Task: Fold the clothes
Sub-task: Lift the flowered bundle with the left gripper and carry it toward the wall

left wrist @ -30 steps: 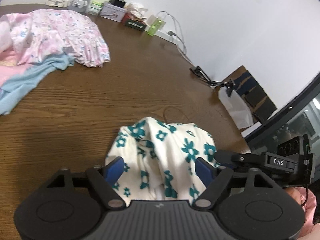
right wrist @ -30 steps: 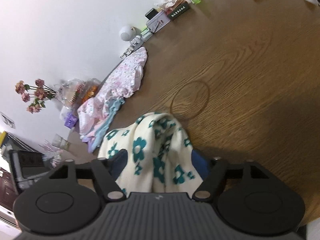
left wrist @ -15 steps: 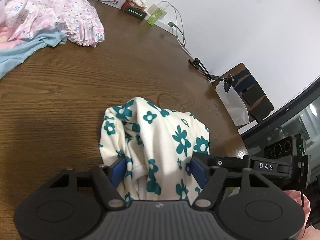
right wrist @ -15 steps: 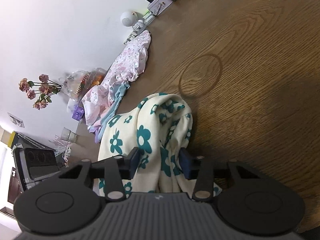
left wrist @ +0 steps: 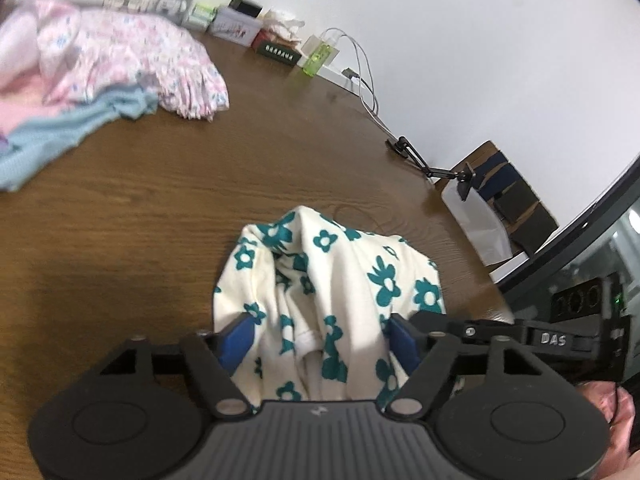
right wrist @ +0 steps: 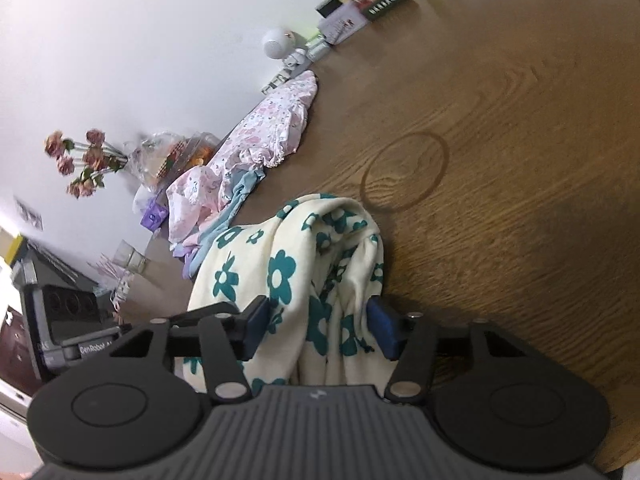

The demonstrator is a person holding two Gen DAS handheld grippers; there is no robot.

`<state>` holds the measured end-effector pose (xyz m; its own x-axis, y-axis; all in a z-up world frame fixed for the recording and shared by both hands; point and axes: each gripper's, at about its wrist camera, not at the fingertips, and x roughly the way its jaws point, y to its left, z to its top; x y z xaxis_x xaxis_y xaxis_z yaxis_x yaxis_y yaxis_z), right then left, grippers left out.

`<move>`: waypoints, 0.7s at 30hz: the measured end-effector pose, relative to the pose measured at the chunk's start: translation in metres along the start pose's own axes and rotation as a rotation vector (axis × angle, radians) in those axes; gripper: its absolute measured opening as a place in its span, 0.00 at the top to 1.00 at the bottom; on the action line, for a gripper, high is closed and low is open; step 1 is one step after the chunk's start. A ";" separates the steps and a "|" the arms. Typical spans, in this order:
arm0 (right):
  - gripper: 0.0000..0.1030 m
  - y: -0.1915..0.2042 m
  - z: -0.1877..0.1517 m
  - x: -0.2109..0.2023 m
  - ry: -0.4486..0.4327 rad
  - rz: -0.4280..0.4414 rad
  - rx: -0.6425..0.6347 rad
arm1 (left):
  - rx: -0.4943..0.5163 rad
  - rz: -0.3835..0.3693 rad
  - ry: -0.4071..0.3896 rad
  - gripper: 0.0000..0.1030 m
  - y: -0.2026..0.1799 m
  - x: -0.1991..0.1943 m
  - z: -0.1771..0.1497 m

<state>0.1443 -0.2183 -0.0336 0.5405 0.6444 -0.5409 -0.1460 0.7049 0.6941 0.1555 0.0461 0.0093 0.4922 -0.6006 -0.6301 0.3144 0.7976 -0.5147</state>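
Note:
A cream garment with teal flowers lies heaped on the brown wooden table, near its front edge. My left gripper straddles the near end of the heap. Its jaws are opening, and bunched cloth fills the gap between the blue pads. In the right wrist view the same garment runs between the fingers of my right gripper. Those jaws are opening too, and the cloth brushes both pads. The two grippers sit side by side on the heap.
A pile of pink floral clothes and a light blue garment lie at the far left. Boxes, a green bottle and cables line the wall. A chair stands past the right edge. Dried flowers stand at the back.
Half a second ago both pairs of jaws were squeezed narrower on the cloth; now both stand wider. The heap has stayed in place between the fingers.

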 end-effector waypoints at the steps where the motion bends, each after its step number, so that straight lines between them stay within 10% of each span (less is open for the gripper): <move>1: 0.46 -0.001 0.000 0.001 -0.004 0.007 -0.001 | 0.006 0.000 -0.004 0.28 0.000 0.000 -0.001; 21: 0.72 -0.004 -0.003 0.010 -0.042 0.104 0.076 | -0.188 -0.178 -0.054 0.56 0.020 0.005 -0.012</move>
<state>0.1475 -0.2140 -0.0434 0.5602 0.6990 -0.4444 -0.1407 0.6090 0.7806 0.1547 0.0590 -0.0109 0.4865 -0.7229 -0.4907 0.2461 0.6523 -0.7169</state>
